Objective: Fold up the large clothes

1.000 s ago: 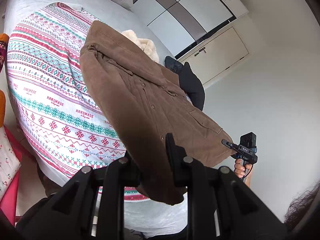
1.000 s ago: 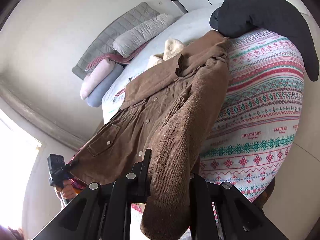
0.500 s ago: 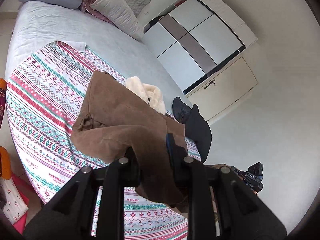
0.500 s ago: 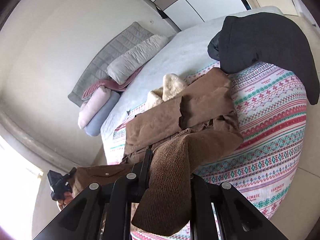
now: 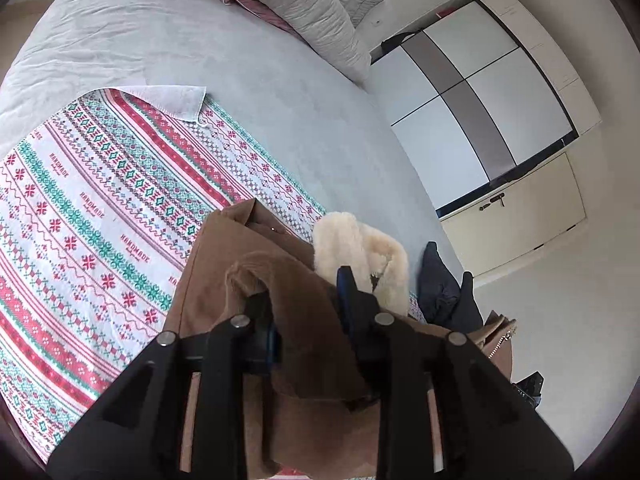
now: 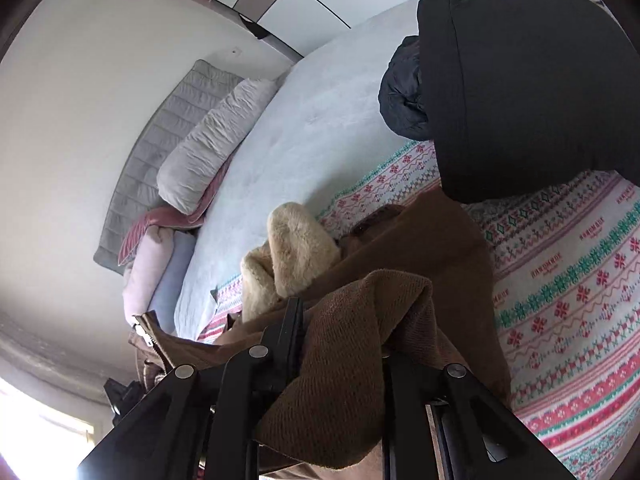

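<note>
Left gripper (image 5: 306, 300) and right gripper (image 6: 340, 332) each clench the brown coat (image 5: 280, 280); a dark jacket (image 6: 520, 80) lies just beyond on the patterned blanket (image 5: 100, 200).

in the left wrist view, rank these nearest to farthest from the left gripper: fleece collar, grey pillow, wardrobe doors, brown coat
1. brown coat: clamped in the left gripper.
2. fleece collar: just beyond, slightly right.
3. grey pillow: at the head of the bed, upper centre.
4. wardrobe doors: on the far wall, upper right, past the pillow.

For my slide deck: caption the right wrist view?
Right gripper clamps the brown coat over the patterned blanket.
</note>
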Action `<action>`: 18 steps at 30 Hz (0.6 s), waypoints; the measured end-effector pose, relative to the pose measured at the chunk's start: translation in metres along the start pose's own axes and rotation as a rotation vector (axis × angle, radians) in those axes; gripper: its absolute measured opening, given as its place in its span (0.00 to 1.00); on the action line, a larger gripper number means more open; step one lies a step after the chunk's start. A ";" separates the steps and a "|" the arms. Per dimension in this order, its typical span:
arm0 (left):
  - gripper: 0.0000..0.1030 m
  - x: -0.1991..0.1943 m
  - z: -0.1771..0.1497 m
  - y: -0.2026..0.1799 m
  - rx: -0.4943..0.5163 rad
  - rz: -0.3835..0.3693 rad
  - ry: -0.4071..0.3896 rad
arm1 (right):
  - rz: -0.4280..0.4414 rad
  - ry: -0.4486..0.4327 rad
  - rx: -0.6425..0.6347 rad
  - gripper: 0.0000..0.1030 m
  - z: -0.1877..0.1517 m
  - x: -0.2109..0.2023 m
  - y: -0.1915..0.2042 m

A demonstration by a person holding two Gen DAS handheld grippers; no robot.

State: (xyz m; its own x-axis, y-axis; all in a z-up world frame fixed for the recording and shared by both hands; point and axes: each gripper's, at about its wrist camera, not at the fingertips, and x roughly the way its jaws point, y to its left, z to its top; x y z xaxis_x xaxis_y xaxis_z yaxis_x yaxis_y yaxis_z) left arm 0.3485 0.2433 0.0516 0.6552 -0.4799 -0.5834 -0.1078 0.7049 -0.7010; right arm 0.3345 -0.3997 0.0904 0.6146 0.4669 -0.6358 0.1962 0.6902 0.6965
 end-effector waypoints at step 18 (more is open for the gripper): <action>0.71 0.097 -0.014 0.000 0.702 0.323 0.178 | -0.547 0.093 -0.667 0.41 0.020 0.107 0.004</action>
State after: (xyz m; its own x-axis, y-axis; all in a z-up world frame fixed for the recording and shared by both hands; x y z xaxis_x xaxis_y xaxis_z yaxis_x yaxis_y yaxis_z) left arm 0.4013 0.1889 -0.0106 0.5359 -0.2304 -0.8122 0.2638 0.9596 -0.0982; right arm 0.4157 -0.3582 0.0316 0.4937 -0.0020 -0.8696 -0.0609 0.9975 -0.0369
